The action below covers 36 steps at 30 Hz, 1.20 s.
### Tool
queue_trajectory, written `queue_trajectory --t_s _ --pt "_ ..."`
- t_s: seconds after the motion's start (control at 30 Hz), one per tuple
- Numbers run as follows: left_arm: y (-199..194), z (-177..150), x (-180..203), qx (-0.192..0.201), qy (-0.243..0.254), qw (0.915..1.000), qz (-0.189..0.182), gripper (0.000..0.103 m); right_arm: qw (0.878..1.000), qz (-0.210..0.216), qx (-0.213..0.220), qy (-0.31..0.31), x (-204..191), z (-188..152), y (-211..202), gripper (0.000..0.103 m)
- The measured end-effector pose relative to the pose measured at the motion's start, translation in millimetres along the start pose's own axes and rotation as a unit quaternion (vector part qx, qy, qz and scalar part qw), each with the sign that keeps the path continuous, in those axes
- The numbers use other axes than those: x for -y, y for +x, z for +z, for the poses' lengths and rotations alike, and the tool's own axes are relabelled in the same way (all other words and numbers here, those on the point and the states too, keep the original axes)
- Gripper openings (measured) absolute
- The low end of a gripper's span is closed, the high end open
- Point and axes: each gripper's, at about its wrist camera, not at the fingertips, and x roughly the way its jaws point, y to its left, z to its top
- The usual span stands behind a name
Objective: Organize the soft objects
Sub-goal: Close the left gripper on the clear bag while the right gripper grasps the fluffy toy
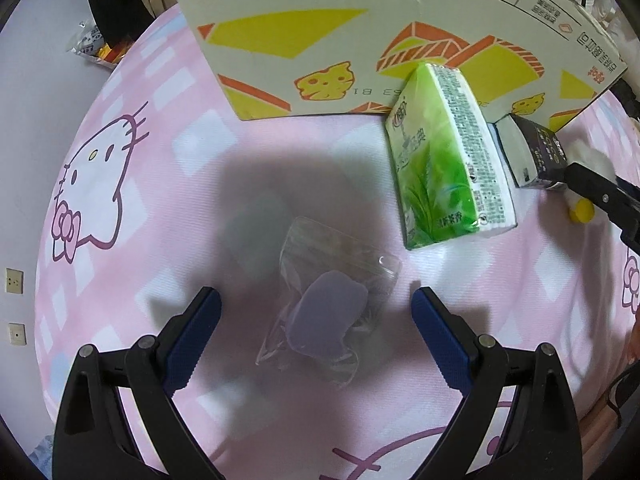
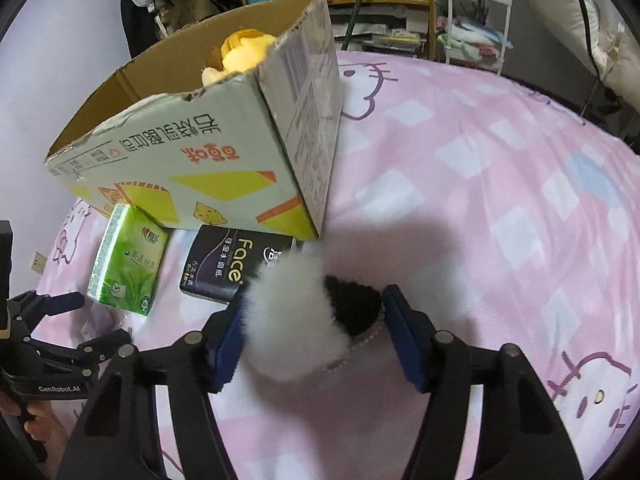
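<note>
Pink Hello Kitty bedspread [image 2: 500, 184]: carries every item below.
Cardboard box [image 2: 208, 168]: open top, stands on the bedspread; yellow plush toy [image 2: 240, 50] inside.
Green tissue pack [image 1: 440, 160]: lies against the box's front wall.
Black Face tissue pack [image 2: 230, 264]: just beside the green pack, also at the box's foot.
White-and-black fluffy plush [image 2: 304, 316]: sits between the fingers of the right gripper [image 2: 312, 336], touching the left pad; whether it is clamped cannot be told.
Clear zip bag with purple piece [image 1: 328, 316]: flat on the bedspread, between the spread, released fingers of the left gripper [image 1: 316, 316], untouched by either pad.
</note>
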Motion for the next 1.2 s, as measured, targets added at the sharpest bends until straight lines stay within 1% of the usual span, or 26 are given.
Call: queue_trajectory --t_s 0.07,0.1,0.13,0.2,0.23,0.37,0.4,0.47,0.67,0.77,0.83,0.9,1.07,1.13,1.2 --pt "-1 -1 -1 0.001 0.002 1.0 0.004 0.091 1.0 0.004 0.001 0.004 2 1 0 0.065" --pt "-2 -1 -1 0.002 0.003 1.0 0.004 0.091 1.0 0.005 0.001 0.005 2 1 0 0.06" --pt "-3 -2 2 0.002 0.007 1.0 0.004 0.089 1.0 0.006 0.001 0.005 2 1 0 0.057" --pt "-5 -4 6 0.005 0.015 0.9999 0.005 0.086 1.0 0.008 0.001 0.008 2 2 -1 0.056" --pt "-6 -6 7 0.006 0.018 0.9998 0.005 0.084 1.0 0.009 0.0 0.009 3 1 -1 0.055" --pt "-9 -8 9 0.007 0.025 0.9996 -0.008 0.07 1.0 0.009 -0.004 0.004 3 1 0 0.055" --pt "-10 -8 10 0.007 0.027 0.9996 -0.011 0.069 1.0 0.007 -0.004 0.0 2 0 -1 0.055" --pt "-11 -11 12 0.006 0.029 0.9994 -0.018 0.06 1.0 0.004 -0.005 -0.005 1 0 0 0.055" --pt "-17 -17 17 0.009 0.027 0.9993 -0.026 0.051 1.0 0.006 -0.012 -0.006 2 -2 0 0.055" --pt "-20 -17 15 0.018 0.019 0.9995 -0.02 0.047 1.0 0.004 -0.016 -0.008 1 -3 0 0.055" --pt "-22 -16 15 0.023 0.017 0.9995 -0.011 0.046 1.0 0.001 -0.017 -0.016 -1 -4 1 0.055" --pt "-22 -16 14 0.024 0.015 0.9995 -0.012 0.046 1.0 0.0 -0.017 -0.018 -2 -5 0 0.055" --pt "-26 -19 12 0.032 0.006 0.9994 -0.007 0.045 0.999 0.012 -0.025 -0.02 -3 -9 0 0.051" --pt "-24 -16 2 0.035 0.001 0.9993 -0.01 0.045 0.999 0.011 -0.022 -0.029 -6 -12 -2 0.048" --pt "-27 -17 2 0.043 -0.002 0.999 -0.01 0.045 0.999 0.014 -0.018 -0.036 -9 -12 -5 0.047"
